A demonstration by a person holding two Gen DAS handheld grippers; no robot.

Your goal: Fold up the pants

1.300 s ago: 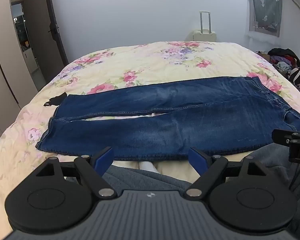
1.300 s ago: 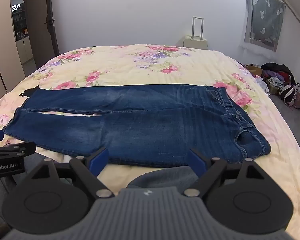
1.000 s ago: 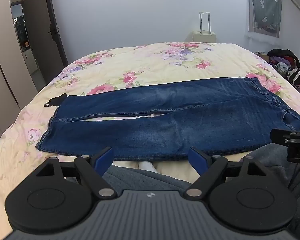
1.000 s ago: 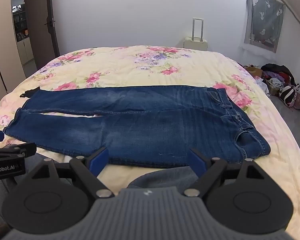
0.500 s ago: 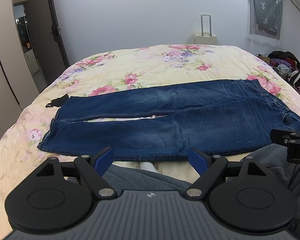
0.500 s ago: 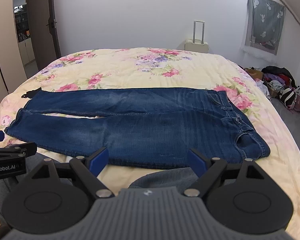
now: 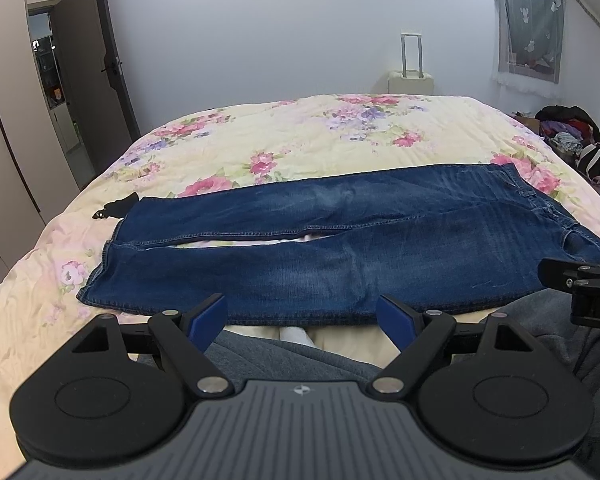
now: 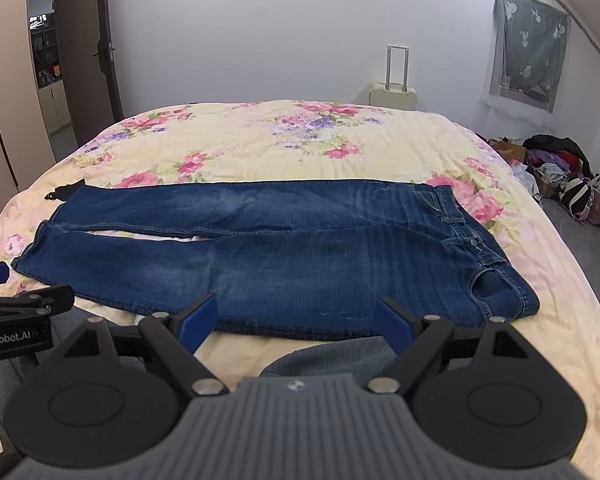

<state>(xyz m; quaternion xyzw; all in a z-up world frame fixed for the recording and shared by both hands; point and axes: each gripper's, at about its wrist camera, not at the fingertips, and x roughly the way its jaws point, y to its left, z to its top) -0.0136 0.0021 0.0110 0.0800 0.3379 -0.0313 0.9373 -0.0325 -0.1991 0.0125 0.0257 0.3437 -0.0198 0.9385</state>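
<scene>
Both grippers hang low at the bottom of frame, left gripper (image 7: 302, 318) and right gripper (image 8: 298, 318) each with fingers spread wide, pinching nothing. The jeans (image 7: 340, 248) lie flat across the floral bed (image 7: 300, 136), waistband at right. Only the right view shows the button fly (image 8: 474, 242). Compared with a second ago, the jeans sit slightly lower in frame.

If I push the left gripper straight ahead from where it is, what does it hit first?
Most likely the near leg of the jeans spread flat on the bed. The left gripper is open and empty, aimed at that leg's near edge. It may pass over grey-clad knees first; depth is hard to judge.
</scene>
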